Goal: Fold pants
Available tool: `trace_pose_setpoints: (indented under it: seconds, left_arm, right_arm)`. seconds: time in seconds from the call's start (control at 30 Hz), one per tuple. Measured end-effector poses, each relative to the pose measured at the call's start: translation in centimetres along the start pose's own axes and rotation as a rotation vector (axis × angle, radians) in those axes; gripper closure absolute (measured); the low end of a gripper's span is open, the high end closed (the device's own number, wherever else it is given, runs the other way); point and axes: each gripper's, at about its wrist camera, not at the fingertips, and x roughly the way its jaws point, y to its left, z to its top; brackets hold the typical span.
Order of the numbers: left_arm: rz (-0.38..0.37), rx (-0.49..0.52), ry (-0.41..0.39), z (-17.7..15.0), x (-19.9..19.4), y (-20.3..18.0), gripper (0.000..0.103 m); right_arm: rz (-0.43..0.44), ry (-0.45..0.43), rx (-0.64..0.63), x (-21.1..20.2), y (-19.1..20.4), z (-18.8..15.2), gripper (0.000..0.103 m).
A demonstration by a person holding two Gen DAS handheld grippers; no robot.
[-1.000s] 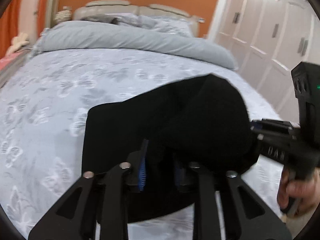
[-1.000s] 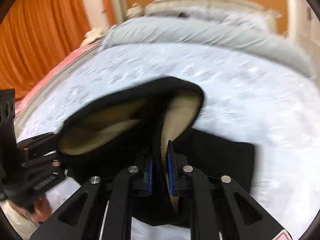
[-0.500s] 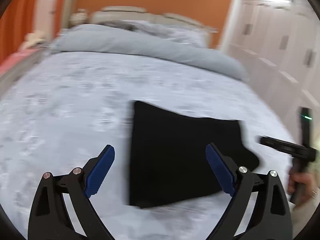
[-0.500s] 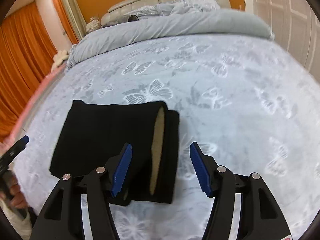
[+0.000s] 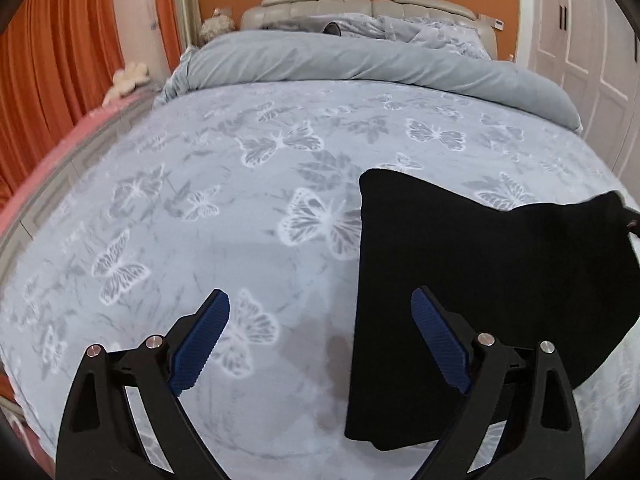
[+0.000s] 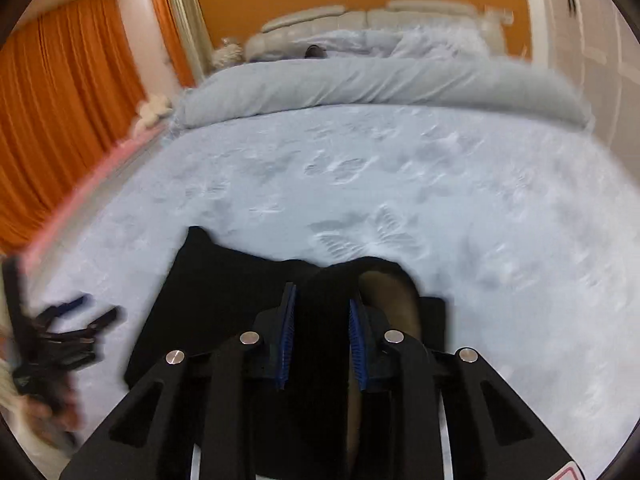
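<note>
A: Where are the black pants (image 5: 480,280)?

B: Folded into a dark block on the bed (image 5: 240,208), on the grey-blue butterfly cover. In the left wrist view they lie to the right, toward the near edge.

A: And the left tool (image 5: 320,344)?

B: Its jaws stand wide. The blue pads (image 5: 200,344) have only bedcover between them, along with the left edge of the pants. The right-hand pad sits over the dark cloth; I cannot tell whether it touches. Nothing is gripped.

A: The right tool (image 6: 322,344)?

B: Narrow, with its jaws closing. A raised fold of the pants stands between the blue pads, and the tan inner lining (image 6: 390,296) shows just to the right of it. The pads look pressed against the cloth on both sides, though this view is blurred.

A: Anything else in view?

B: A rolled grey duvet (image 5: 360,64) lies across the head of the bed, below a pale padded headboard (image 5: 360,4). Orange curtains (image 5: 60,80) hang on the left, and white wardrobe doors (image 5: 592,48) stand on the right. The left tool shows as a dark smear at the right view's left edge.
</note>
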Motion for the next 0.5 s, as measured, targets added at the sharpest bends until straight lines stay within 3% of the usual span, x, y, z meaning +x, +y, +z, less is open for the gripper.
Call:
trace_pose_setpoints:
  seconds: [0.03, 0.07, 0.13, 0.17, 0.2, 0.27, 0.3, 0.33, 0.37, 0.4, 0.43, 0.5]
  left_arm:
    - [-0.009, -0.001, 0.007, 0.0, 0.1, 0.0, 0.013]
    - [-0.022, -0.007, 0.017, 0.0, 0.3, 0.1, 0.013]
    - [-0.039, -0.025, 0.040, -0.1, 0.5, 0.4, 0.013]
    - [-0.042, -0.026, 0.043, -0.2, 0.5, 0.4, 0.013]
    - [-0.034, -0.023, 0.043, -0.2, 0.5, 0.5, 0.013]
    - [-0.016, -0.012, 0.036, -0.1, 0.4, 0.5, 0.013]
    - [-0.009, -0.011, 0.034, 0.0, 0.4, 0.5, 0.012]
    - [-0.009, -0.016, 0.033, 0.1, 0.3, 0.7, 0.012]
    - [-0.012, -0.022, 0.036, 0.1, 0.4, 0.8, 0.012]
    - [-0.013, -0.028, 0.040, 0.1, 0.5, 0.9, 0.012]
    - [-0.013, -0.031, 0.048, 0.1, 0.6, 1.1, 0.012]
    - [0.008, -0.030, 0.058, 0.0, 0.7, 1.4, 0.012]
  right_arm:
    - [-0.052, 0.091, 0.033, 2.3, -1.2, -0.8, 0.077]
    - [-0.079, 0.129, 0.082, 3.3, -2.3, -1.4, 0.073]
    - [-0.097, 0.084, 0.130, 1.8, -2.6, -1.0, 0.070]
    - [-0.136, 0.035, 0.121, 0.2, -1.9, -0.6, 0.061]
    - [-0.169, -0.036, 0.087, -1.8, -0.6, -0.3, 0.040]
    - [-0.133, -0.143, 0.029, -4.4, 2.2, 0.0, 0.025]
    - [-0.065, -0.155, -0.009, -4.8, 4.1, 0.4, 0.025]
    - [-0.010, -0.137, -0.041, -4.5, 5.6, 0.7, 0.028]
    - [0.045, -0.112, -0.077, -3.7, 7.0, 1.1, 0.046]
    - [0.101, -0.063, -0.118, -2.2, 9.0, 1.4, 0.090]
    - [0.131, -0.003, -0.140, -0.3, 10.4, 1.6, 0.101]
    - [0.164, 0.099, -0.180, 3.9, 13.6, 1.9, 0.103]
